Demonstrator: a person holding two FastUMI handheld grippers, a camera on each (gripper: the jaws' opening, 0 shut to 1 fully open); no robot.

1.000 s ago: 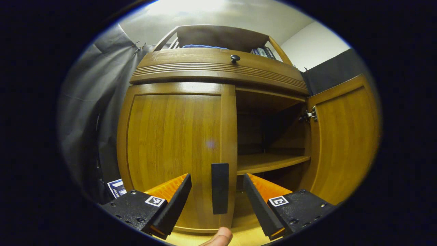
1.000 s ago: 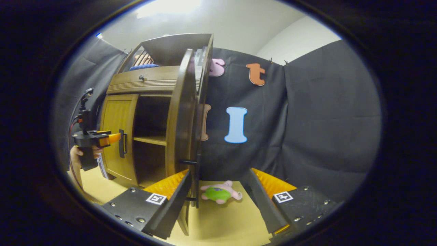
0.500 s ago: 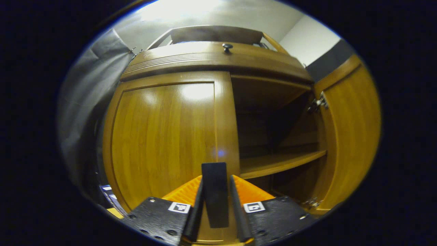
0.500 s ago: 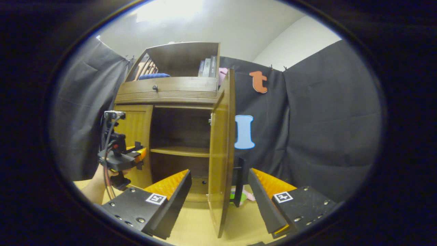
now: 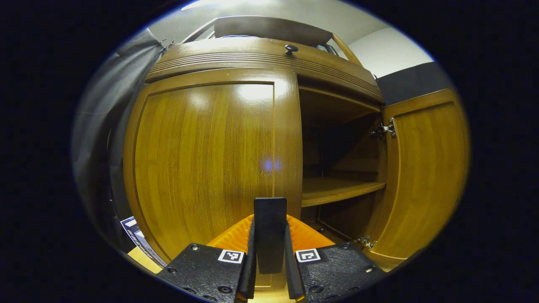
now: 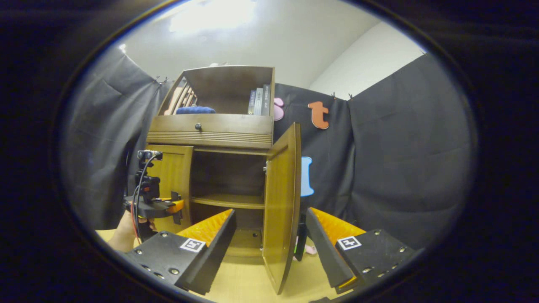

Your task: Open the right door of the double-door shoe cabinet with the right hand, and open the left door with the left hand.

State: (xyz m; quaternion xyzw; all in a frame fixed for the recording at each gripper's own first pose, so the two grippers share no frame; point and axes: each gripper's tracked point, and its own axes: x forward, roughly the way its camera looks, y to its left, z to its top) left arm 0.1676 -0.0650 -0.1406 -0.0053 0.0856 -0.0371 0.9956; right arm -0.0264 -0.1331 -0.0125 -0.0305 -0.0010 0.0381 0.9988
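Double-door shoe cabinet [image 6: 210, 130], taken as the landmark, with the task roughly half complete. The right door [image 6: 283, 202] stands swung out from the cabinet's front, edge-on in the right gripper view, exposing the interior shelf [image 6: 229, 201]; the same door appears face-on at the cabinet's far side in the left gripper view [image 5: 421, 176], its hinge [image 5: 384, 129] visible at the top. The left door [image 5: 202, 164] lies flush with the cabinet front and appears fully closed, so this half of the task remains. The right gripper [image 6: 269, 240] sits in front of the cabinet with fingers spread wide and nothing between them, the open door's edge rising in the gap but apart from both fingers; its part is judged finished. The left gripper [image 5: 269, 248] is at the left door's inner edge, fingers drawn in tight on the black handle [image 5: 269, 233], one on each side. What remains, by this reading, is to pull that handle outward until the left door swings clear.
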